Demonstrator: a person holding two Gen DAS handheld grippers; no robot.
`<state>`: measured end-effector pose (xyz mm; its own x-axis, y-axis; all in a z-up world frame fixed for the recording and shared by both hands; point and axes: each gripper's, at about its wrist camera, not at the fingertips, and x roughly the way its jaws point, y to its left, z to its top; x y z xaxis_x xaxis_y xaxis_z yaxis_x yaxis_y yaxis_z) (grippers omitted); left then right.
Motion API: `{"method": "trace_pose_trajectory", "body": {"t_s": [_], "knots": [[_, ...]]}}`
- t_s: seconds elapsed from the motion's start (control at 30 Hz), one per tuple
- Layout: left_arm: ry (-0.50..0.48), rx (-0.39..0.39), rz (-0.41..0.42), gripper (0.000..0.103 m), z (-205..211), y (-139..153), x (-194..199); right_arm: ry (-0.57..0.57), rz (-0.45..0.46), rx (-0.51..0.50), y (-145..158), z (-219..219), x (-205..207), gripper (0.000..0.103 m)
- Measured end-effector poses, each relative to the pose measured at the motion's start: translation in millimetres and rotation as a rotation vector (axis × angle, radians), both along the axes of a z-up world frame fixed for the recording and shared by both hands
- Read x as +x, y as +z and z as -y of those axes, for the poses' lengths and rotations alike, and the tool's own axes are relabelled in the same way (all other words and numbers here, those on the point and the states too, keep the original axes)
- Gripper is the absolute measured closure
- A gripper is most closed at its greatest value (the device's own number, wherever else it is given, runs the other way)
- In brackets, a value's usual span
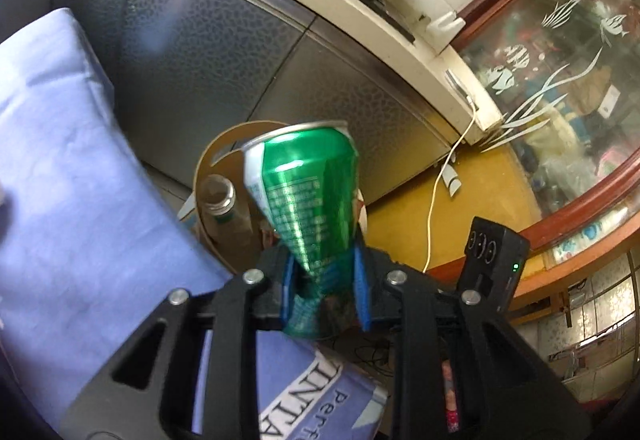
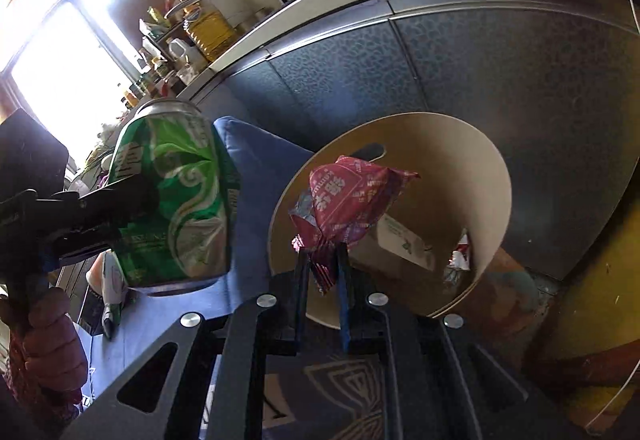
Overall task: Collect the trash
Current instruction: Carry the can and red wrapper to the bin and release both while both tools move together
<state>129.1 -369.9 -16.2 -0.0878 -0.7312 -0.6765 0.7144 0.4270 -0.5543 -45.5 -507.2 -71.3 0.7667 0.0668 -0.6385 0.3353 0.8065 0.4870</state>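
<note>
green can [image 1: 308, 192] between left jaws, red wrapper [image 2: 352, 200] between right

The dented metal can [image 1: 306, 196] is shiny green with white swirls and tiny white writing. The crinkly snack wrapper [image 2: 352, 200] is dark red with white letters. The round cardboard bin [image 2: 490, 176] is tan. The soft cloth [image 1: 72, 176] is light blue.

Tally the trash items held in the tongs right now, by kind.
Green can: 1, crushed, in the left tongs
Red wrapper: 1, in the right tongs
Total: 2
</note>
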Motion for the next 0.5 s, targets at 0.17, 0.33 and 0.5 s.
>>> {"method": "trace_pose_trajectory", "body": {"t_s": [0.17,0.33,0.5], "knots": [[0.033,0.112,0.031,0.078,54.1,-29.6,3.2,-0.058,0.002,0.013,-13.6,21.5,-1.7,0.039],[0.086,0.157,-0.011,0.061,60.7,-45.5,10.4,-0.088,0.056,0.011,-13.5,26.0,-14.3,0.036],[0.107,0.114,-0.014,0.058,38.6,-34.1,12.1,-0.117,0.098,0.047,-5.2,26.7,-26.6,0.036]]}}
